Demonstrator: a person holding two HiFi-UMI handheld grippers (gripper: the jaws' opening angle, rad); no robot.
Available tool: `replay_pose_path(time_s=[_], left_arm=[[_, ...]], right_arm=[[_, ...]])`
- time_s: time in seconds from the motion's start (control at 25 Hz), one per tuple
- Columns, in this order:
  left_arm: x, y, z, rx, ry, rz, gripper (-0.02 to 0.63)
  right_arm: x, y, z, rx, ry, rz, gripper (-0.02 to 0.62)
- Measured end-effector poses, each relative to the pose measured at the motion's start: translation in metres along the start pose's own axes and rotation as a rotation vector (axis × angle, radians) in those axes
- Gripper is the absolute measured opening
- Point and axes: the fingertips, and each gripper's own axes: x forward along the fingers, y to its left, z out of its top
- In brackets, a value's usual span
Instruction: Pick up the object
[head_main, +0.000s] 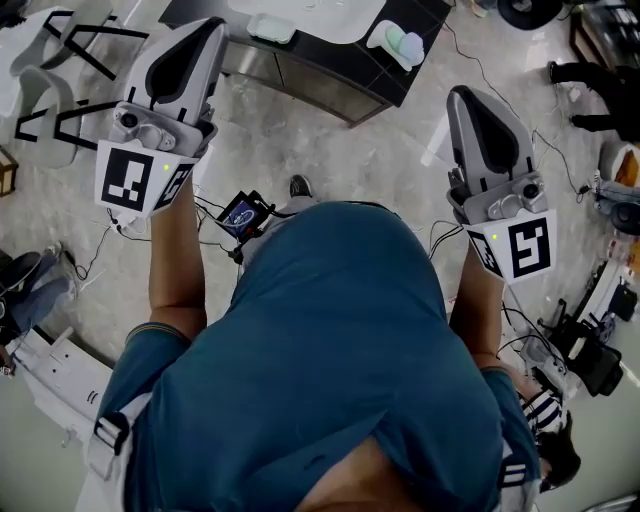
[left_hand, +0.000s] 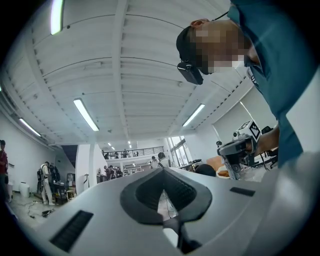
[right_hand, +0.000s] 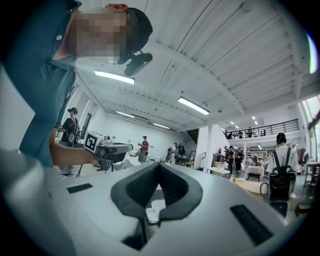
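Both grippers are held up at chest height and point up and outward, away from the table. In the head view my left gripper (head_main: 213, 27) has its jaws together with nothing between them. My right gripper (head_main: 463, 97) looks the same. In the left gripper view the dark pads (left_hand: 150, 192) meet at a point and the jaws are empty. The pads (right_hand: 145, 190) in the right gripper view also meet and hold nothing. Far ahead, a black table (head_main: 330, 75) carries a pale green block (head_main: 271, 27) and a white dish (head_main: 380, 40) holding green and blue pieces.
White chairs (head_main: 45, 95) stand at the left. Cables and equipment (head_main: 585, 350) lie on the floor at the right. A small screen device (head_main: 243, 214) hangs at my waist. Both gripper views show a large hall with several people and tables in the distance.
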Motion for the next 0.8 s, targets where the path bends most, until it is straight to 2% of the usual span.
replay_pose_path(time_s=[0.4,0.8], left_arm=[[-0.002,0.029,-0.013,-0.001,0.025,0.051,0.003],[0.033,0.043,-0.034,0.012,0.097,0.136,0.003]], right_arm=[[0.044,-0.008,-0.006,0.000,-0.009,0.064,0.014],[0.082,-0.054,-0.024,0.033,-0.055,0.173,0.014]])
